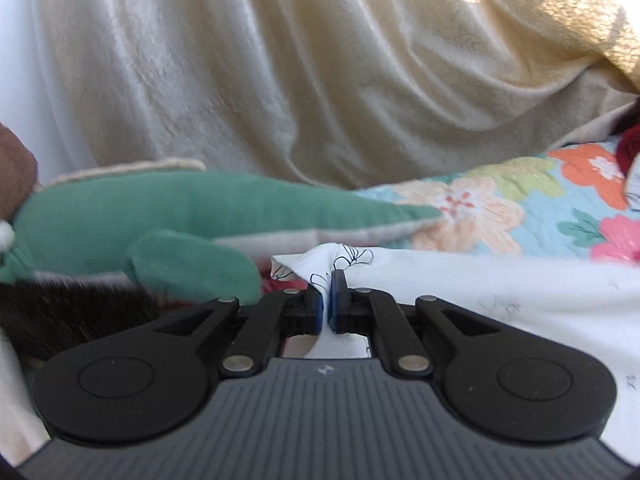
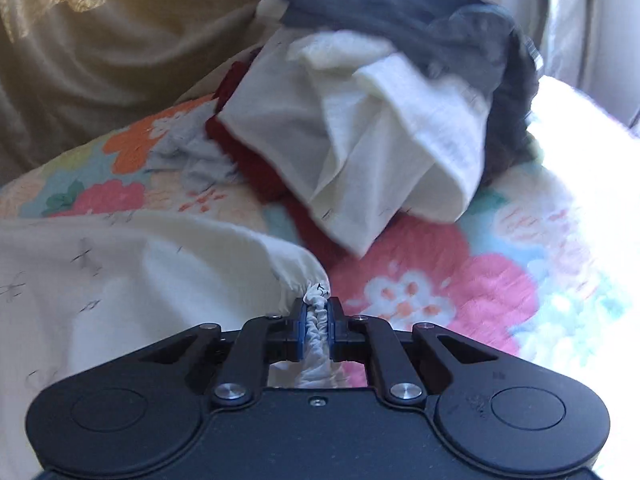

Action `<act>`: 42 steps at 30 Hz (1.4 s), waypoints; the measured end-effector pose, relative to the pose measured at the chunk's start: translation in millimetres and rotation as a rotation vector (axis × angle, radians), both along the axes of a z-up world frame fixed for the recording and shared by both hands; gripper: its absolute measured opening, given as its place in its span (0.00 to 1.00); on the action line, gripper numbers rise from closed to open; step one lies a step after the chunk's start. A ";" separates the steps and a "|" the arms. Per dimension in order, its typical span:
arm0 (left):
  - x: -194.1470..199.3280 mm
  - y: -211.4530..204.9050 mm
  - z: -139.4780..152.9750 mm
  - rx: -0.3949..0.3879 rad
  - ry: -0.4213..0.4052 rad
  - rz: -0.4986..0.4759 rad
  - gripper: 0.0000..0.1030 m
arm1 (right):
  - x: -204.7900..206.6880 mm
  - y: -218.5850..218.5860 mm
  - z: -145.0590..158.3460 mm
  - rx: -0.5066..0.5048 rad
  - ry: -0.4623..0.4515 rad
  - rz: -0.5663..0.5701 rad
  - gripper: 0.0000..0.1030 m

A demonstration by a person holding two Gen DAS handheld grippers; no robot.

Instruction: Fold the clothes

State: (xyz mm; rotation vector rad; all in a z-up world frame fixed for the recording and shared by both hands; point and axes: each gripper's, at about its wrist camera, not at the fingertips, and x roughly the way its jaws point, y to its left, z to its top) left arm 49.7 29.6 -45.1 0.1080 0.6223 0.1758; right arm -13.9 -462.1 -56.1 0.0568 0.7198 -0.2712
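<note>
A white garment with a thin black flower print [image 1: 500, 300] lies spread over a floral quilt [image 1: 540, 208]. My left gripper [image 1: 329, 288] is shut on one bunched corner of it, and a tuft of cloth sticks up past the blue pads. In the right wrist view the same white garment [image 2: 140, 280] stretches away to the left, and my right gripper [image 2: 318, 304] is shut on a gathered, crinkled edge of it. The part of the cloth under both grippers is hidden.
A green plush toy [image 1: 180, 216] lies left of the left gripper, with dark fur [image 1: 68, 308] in front of it. A cream curtain [image 1: 280, 80] hangs behind. A pile of white, red, grey and dark clothes [image 2: 360, 120] sits on the quilt [image 2: 432, 280] ahead of the right gripper.
</note>
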 end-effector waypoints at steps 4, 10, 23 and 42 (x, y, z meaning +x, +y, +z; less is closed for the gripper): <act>1.1 -11.5 -10.0 0.068 0.012 0.004 0.05 | 5.4 -1.0 13.7 0.020 -0.068 -0.026 0.22; -5.3 -3.8 10.7 0.023 0.012 0.030 0.32 | -39.8 0.0 31.0 0.012 -0.074 -0.171 0.60; -127.7 -19.0 85.7 -0.011 -0.048 -0.198 0.91 | -136.0 44.2 110.9 0.149 -0.011 0.142 0.60; -288.2 -27.7 98.4 -0.003 0.375 -0.244 0.92 | -254.6 39.4 97.1 0.156 0.393 0.524 0.61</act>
